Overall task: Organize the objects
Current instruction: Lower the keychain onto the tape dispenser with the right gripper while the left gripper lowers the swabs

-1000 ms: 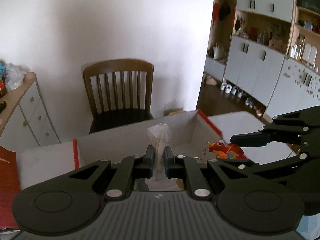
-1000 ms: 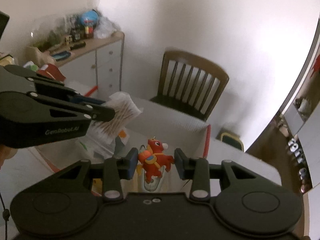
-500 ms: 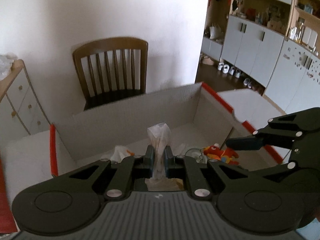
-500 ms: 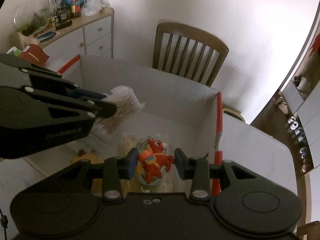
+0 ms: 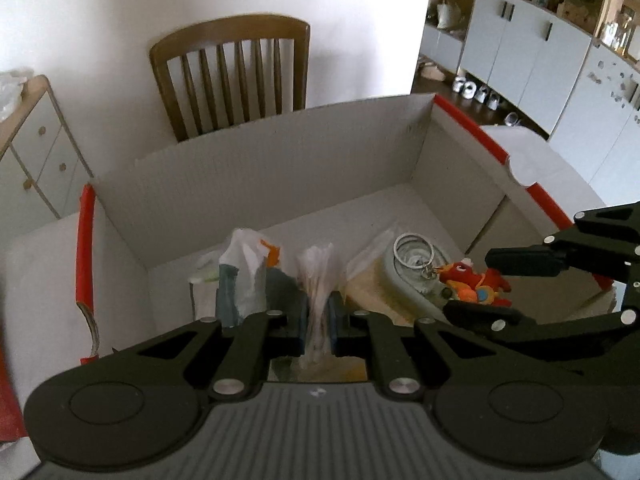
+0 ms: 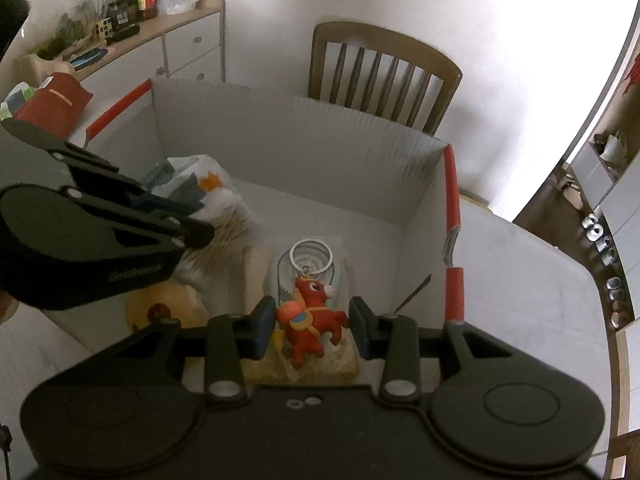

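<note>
Box point(image 5: 280, 168) on white table point(image 6: 520, 264), chair point(image 5: 232, 76) behind

Right gripper point(image 6: 311, 326) clamped a red horse keychain point(image 6: 310, 320) between its fingers point(image 6: 260, 324), key ring point(image 6: 311, 255) sticking up ahead of it. It hung over an open white box point(image 6: 288, 148) with red-taped edges. Below the horse lay a clear packet point(image 6: 344, 360) on the box floor, a round yellow thing point(image 6: 168, 308) to its left. Left gripper point(image 6: 200, 236) came in from the left, pinching a bag of cotton swabs point(image 6: 228, 220), other packets point(image 6: 188, 180) behind it. Beyond the box stood a wooden chair point(image 6: 384, 68); a cluttered dresser point(image 6: 188, 44) far left; a red pouch point(image 6: 52, 104) near the box's left side.
</note>
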The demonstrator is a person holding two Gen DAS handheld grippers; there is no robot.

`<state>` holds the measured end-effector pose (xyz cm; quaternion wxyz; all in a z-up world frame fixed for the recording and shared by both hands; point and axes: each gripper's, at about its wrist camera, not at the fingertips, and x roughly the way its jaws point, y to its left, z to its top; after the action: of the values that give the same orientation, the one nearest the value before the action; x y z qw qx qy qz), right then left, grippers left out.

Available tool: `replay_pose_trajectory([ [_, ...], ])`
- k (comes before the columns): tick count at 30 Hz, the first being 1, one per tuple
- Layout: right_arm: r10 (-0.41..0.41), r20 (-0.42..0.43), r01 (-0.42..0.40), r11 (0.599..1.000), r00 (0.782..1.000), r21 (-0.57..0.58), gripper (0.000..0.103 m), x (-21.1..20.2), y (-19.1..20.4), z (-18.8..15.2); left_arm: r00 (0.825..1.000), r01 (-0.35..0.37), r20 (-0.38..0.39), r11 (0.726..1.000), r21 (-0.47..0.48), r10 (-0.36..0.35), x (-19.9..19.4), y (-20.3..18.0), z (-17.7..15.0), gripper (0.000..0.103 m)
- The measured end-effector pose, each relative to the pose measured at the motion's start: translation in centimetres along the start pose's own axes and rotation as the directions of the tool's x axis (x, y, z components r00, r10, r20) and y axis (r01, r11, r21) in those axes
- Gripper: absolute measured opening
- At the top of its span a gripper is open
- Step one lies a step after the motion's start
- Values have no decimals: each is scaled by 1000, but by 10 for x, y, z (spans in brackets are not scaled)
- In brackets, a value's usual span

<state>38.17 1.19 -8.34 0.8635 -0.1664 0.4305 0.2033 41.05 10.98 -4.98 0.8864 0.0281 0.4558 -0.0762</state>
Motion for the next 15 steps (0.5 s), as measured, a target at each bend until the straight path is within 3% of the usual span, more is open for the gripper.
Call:
replay_pose_trajectory([
  [7,0,8,0,1000,1000,-4,44,-5,1,-1,998,-4,-57,1000,0,4,6,1,3,16],
  [14,10,35,-10,1000,999,8,55,-19,-5,-4,999,-6,-36,1000,-3,6,0,-2,1,32],
  [15,13,42,-14,1000,999,11,56,-20,-5,-4,1000,-4,-30,1000,-2,4,-3,-2,0,39],
])
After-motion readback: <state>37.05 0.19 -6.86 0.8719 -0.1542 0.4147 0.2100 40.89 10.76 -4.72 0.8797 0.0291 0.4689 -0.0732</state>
